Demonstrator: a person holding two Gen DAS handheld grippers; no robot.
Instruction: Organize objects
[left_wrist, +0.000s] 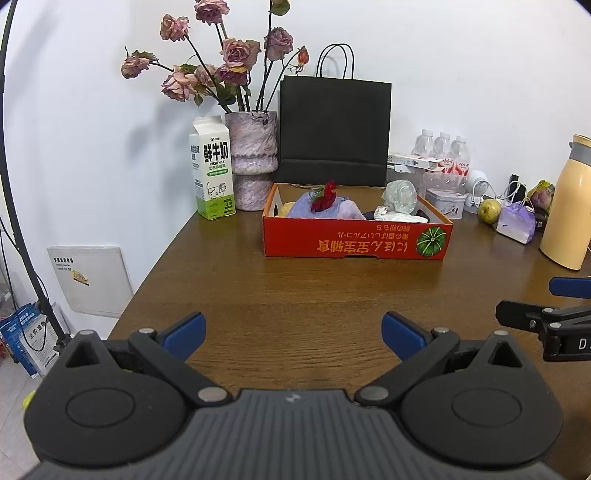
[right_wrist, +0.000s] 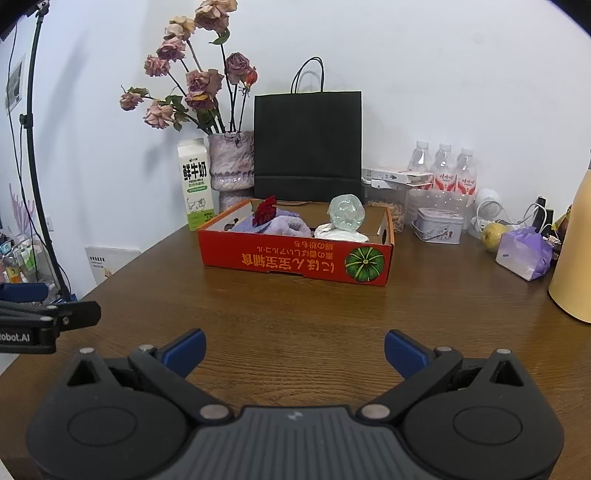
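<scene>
Both the left hand-held gripper (left_wrist: 293, 334) and right hand-held gripper (right_wrist: 294, 352) hover wide open, empty, above the counter (left_wrist: 295, 288); everything's apparently gathered in the red box (left_wrist: 354, 242).

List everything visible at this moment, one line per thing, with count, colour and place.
table: 1, brown wood, foreground
box: 1, red, table centre
cloth: 1, lilac, in box
milk carton: 1, white-green, left of vase
vase: 1, pinkish, holding dried roses
paper bag: 1, black, behind box
water bottles: 3, clear, back right
tin: 1, grey, right of box
flask: 1, cream, far right
left gripper: 1, open, empty
right gripper: 1, open, empty
</scene>
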